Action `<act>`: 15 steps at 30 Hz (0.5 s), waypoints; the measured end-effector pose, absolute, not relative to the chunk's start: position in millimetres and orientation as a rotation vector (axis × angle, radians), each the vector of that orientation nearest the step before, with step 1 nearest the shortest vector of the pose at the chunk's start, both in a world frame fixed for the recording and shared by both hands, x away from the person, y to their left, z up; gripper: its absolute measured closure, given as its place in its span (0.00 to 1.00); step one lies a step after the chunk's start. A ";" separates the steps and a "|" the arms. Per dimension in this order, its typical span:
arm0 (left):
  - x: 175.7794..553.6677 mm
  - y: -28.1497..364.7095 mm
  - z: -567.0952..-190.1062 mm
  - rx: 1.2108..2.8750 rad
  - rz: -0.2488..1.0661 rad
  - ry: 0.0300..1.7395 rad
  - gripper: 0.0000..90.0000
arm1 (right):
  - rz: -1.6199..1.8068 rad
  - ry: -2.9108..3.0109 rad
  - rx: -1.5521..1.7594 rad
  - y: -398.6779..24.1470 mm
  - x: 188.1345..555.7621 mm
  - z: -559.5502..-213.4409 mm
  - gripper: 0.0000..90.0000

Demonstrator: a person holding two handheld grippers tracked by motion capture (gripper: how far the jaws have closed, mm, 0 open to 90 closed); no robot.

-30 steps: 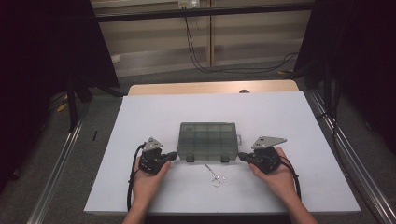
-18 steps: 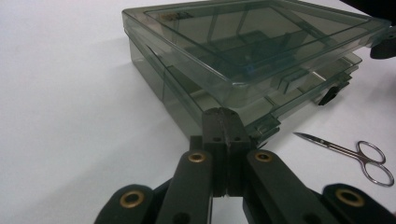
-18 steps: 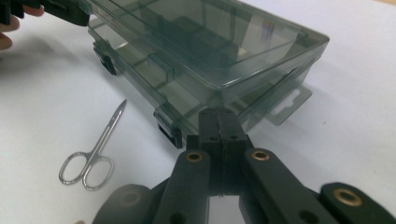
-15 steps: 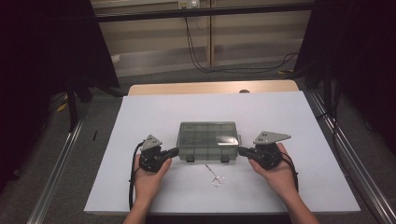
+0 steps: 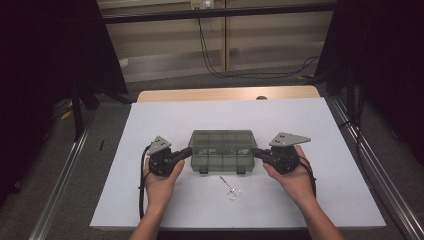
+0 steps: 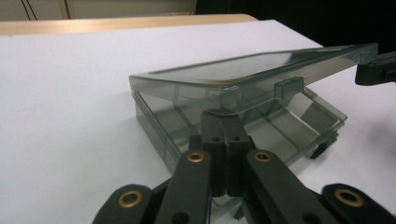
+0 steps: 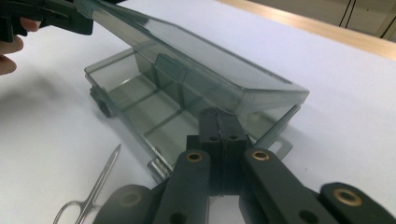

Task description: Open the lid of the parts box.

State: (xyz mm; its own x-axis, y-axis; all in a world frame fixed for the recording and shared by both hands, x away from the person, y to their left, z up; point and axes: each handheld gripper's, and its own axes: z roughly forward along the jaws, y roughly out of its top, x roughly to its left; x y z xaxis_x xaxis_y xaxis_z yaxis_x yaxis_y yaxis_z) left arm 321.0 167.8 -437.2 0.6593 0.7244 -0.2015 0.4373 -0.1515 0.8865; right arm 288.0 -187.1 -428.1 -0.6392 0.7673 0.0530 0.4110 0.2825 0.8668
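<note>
From the high view, you have the box (image 5: 222, 151) mid-table with its lid (image 5: 223, 138) partly raised, scissors (image 5: 230, 189) lying just in front. In the left gripper view, your left gripper (image 6: 223, 140) stays closed under the lid's edge. In the right gripper view, your right gripper (image 7: 219, 135) does likewise; full opening remains.

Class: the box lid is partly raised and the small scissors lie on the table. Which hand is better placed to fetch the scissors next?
Probably the right. The scissors lie in front of the box, nearer the right gripper than the left gripper. Both are shut at the lid's front corners, so the left must hold it alone.
</note>
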 end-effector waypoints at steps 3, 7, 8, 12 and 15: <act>324.2 166.6 -432.9 1.759 0.334 0.922 1.00 | 1.310 2.152 1.074 -186.8 290.6 -423.5 1.00; 327.5 164.7 -426.7 1.737 0.360 0.921 1.00 | 1.324 2.128 1.084 -186.3 295.3 -417.9 1.00; 328.9 165.0 -425.4 1.741 0.365 0.906 1.00 | 1.330 2.124 1.085 -186.0 296.4 -416.6 1.00; 331.9 161.1 -419.3 1.731 0.377 0.891 1.00 | 1.342 2.106 1.084 -184.3 301.1 -410.5 1.00; 334.7 158.4 -414.7 1.728 0.390 0.872 1.00 | 1.334 2.093 1.079 -182.7 306.7 -404.9 1.00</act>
State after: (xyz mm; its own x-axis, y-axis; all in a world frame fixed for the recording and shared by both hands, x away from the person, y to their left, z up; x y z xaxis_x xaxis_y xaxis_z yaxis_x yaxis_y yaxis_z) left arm 334.7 158.4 -414.7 0.6740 0.7200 -0.1657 0.3570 -0.1210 0.9262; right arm 306.7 -182.7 -404.9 -0.6037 0.7957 0.0485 0.3800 0.2337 0.8950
